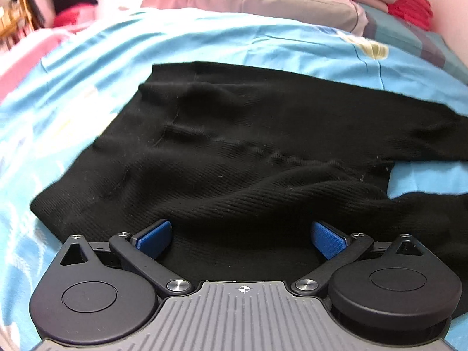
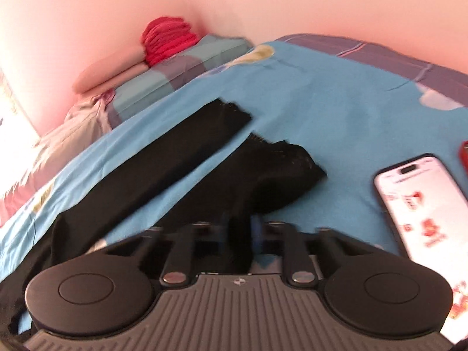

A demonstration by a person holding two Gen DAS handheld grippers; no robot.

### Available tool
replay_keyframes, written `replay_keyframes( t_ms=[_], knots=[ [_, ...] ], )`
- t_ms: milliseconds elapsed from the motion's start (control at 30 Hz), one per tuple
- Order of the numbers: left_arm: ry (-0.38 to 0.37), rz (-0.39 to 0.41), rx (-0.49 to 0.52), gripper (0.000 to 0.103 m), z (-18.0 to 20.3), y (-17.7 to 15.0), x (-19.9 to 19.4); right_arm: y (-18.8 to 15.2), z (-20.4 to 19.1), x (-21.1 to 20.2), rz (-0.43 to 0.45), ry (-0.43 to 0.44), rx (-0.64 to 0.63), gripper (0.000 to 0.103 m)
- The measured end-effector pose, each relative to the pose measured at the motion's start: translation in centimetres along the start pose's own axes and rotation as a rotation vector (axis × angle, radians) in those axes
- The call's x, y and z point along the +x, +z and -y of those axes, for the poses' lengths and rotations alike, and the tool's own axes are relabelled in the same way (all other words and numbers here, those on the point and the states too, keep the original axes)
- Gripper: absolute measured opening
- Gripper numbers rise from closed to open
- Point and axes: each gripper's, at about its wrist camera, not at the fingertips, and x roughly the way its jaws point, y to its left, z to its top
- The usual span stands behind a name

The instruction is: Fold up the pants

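Note:
Black ribbed pants [image 1: 234,134] lie spread on a blue bed sheet [image 1: 204,38]. My left gripper [image 1: 241,235] hovers low over their near edge, its blue pads [image 1: 327,238] wide apart and open, with fabric below them but nothing pinched. In the right wrist view the two legs run away from me: the far leg [image 2: 175,158] lies flat and the near leg [image 2: 278,175] is bunched and raised toward me. My right gripper [image 2: 244,234] is shut on a fold of that near leg, and black cloth fills the narrow gap between its fingers. The picture is blurred there.
A lit phone [image 2: 421,204] lies on the sheet [image 2: 336,102] just right of my right gripper, with a red object [image 2: 463,155] at the frame edge. Pillows [image 2: 181,70] and a folded red cloth [image 2: 166,41] sit against the pink wall [image 2: 292,0].

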Motion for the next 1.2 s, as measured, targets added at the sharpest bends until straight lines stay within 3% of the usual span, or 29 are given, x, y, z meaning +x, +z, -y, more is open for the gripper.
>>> replay_keyframes(
  t_ms=[167,300,367,467,500,533,700,767,900,933,1000,1100,1200],
  knots=[
    [-0.014,-0.006,-0.015,0.103,-0.4,-0.1,0.0,0.7,3.4,-1.3,0.048,-0.129,0.038,0.01],
    [0.003,0.002,0.013,0.103,0.1,-0.1,0.2,0.2,2.0,-1.7,0.054,-0.148,-0.05,0.012],
    [-0.003,-0.002,0.013,0.103,0.0,-0.1,0.2,0.6,1.4,-2.9,0.085,-0.174,-0.051,0.019],
    [-0.039,-0.018,0.017,0.103,-0.6,0.0,-0.3,-0.3,-1.3,-6.1,0.193,-0.242,-0.203,0.052],
    [-0.059,-0.025,0.014,0.103,-1.0,0.1,-0.7,-1.1,-2.5,-7.4,0.213,-0.22,-0.273,0.076],
    [-0.076,-0.026,0.012,0.103,-1.3,0.1,-1.1,-2.1,-3.6,-8.8,0.218,-0.162,-0.329,0.083],
    [-0.104,0.047,0.03,0.103,-2.5,0.5,-3.4,-7.8,-11.3,-12.4,-0.016,0.318,-0.553,0.081],
    [-0.094,0.063,0.039,0.103,-2.6,1.0,-3.3,-9.9,-14.7,-12.4,-0.075,0.414,-0.626,0.078],
    [-0.054,-0.003,0.072,0.103,-2.4,1.0,-0.4,-13.2,-20.3,-9.9,-0.122,0.455,-0.757,0.062],
    [-0.048,-0.025,0.079,0.103,-2.7,0.7,0.3,-13.7,-21.1,-8.9,-0.159,0.456,-0.764,0.05],
    [-0.055,0.025,0.115,0.103,-2.8,-0.3,-0.2,-13.8,-21.1,-7.5,-0.2,0.448,-0.759,0.027],
    [-0.065,0.047,0.133,0.103,-3.7,-1.6,-1.3,-13.3,-20.0,-8.9,-0.229,0.403,-0.8,0.007],
    [-0.094,0.052,0.142,0.103,-5.0,-2.6,-2.3,-12.6,-18.1,-9.6,-0.311,0.406,-0.748,0.007]
  ],
)
